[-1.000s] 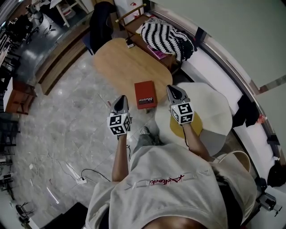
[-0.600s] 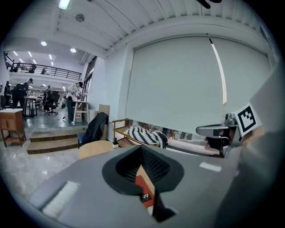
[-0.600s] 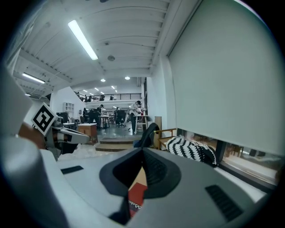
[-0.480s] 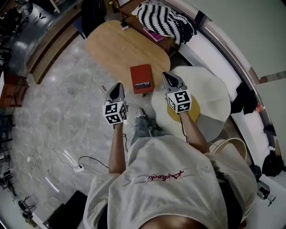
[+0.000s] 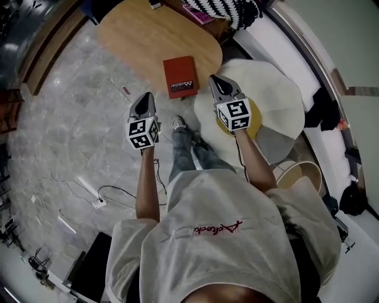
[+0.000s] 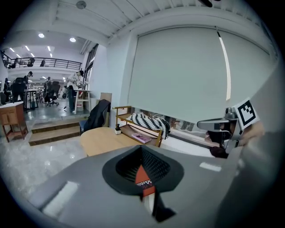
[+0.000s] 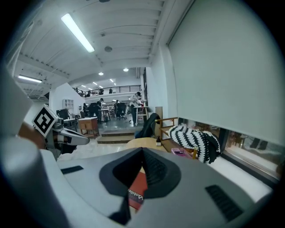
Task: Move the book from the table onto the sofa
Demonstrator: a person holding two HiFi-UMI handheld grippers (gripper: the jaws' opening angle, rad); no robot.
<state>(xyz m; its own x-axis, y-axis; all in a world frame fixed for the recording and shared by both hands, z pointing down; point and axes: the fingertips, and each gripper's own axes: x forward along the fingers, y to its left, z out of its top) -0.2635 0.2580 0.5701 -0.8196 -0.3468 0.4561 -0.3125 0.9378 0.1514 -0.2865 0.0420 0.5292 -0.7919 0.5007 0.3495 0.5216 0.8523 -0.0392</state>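
Note:
A red book point(image 5: 180, 77) lies flat on the near end of the oval wooden table point(image 5: 136, 35). In the head view my left gripper point(image 5: 145, 96) hangs shut over the floor, just left of the table's near edge and apart from the book. My right gripper point(image 5: 214, 79) is shut too and empty, beside the book's right edge, over the rim of a round white seat point(image 5: 272, 89). The book point(image 6: 142, 177) shows ahead, past the closed jaws, in the left gripper view. In the right gripper view the book point(image 7: 138, 189) shows the same way. The white sofa point(image 5: 278, 41) runs along the wall at the right.
A black-and-white striped throw point(image 5: 234, 9) lies on a wooden rack behind the table. A yellow cushion point(image 5: 251, 129) sits on the round seat under my right hand. A cable and power strip point(image 5: 99, 202) lie on the marble floor at left. A pale basket point(image 5: 302, 171) stands at right.
Both grippers have sunk lower, still shut, one on each side of the book's near end. The head view has tipped, so the table and book now sit higher in the picture.

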